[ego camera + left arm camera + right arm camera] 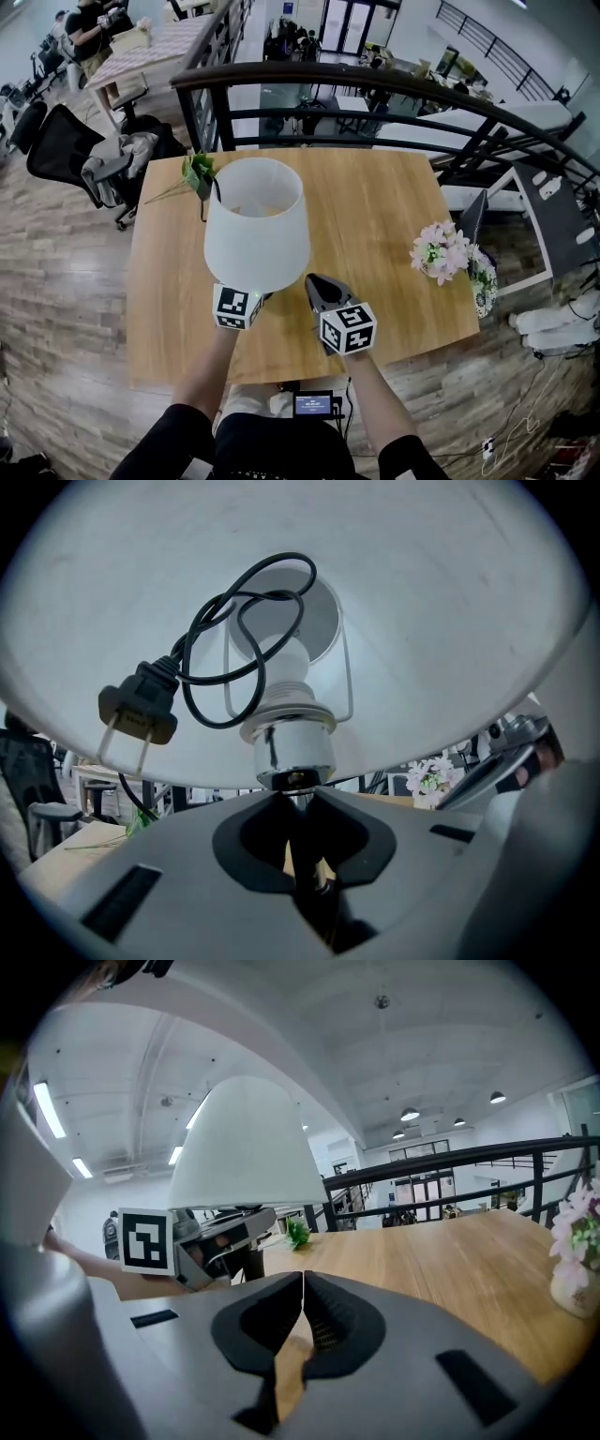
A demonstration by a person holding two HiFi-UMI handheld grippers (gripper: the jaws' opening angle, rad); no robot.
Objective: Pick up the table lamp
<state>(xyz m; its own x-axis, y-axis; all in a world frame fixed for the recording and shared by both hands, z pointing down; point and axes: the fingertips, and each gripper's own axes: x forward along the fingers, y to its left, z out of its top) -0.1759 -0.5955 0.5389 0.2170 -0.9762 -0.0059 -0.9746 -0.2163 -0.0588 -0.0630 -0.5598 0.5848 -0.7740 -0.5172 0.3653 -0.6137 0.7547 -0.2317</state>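
Jaws of our left gripper (298,803) are pressing in on the thin dark stem (309,860) of the table lamp (257,225), just under its chrome socket (292,752). They are leaving only a narrow gap, which the stem is filling. In that gripper's view we are looking up into the white shade (422,602). The black cord (220,639) is hanging there in loops beside the socket, and its two-pin plug (139,714) is dangling at the left.

From the head view the shade is sitting over the near middle of the wooden table (375,206). It is hiding the stem and base, so we are not able to tell whether the base is touching the tabletop. The left gripper's marker cube (236,307) is peeking out just below the shade's near rim.

Our right gripper (319,286) is hovering just beside the shade on its right, apart from it. Its jaws are meeting at the tips with nothing between them, and only bare tabletop is showing past them in its own view.

A green sprig (199,173) is lying behind the shade on the left. Pink flowers (441,251) are standing near the table's right edge, well apart from the lamp.
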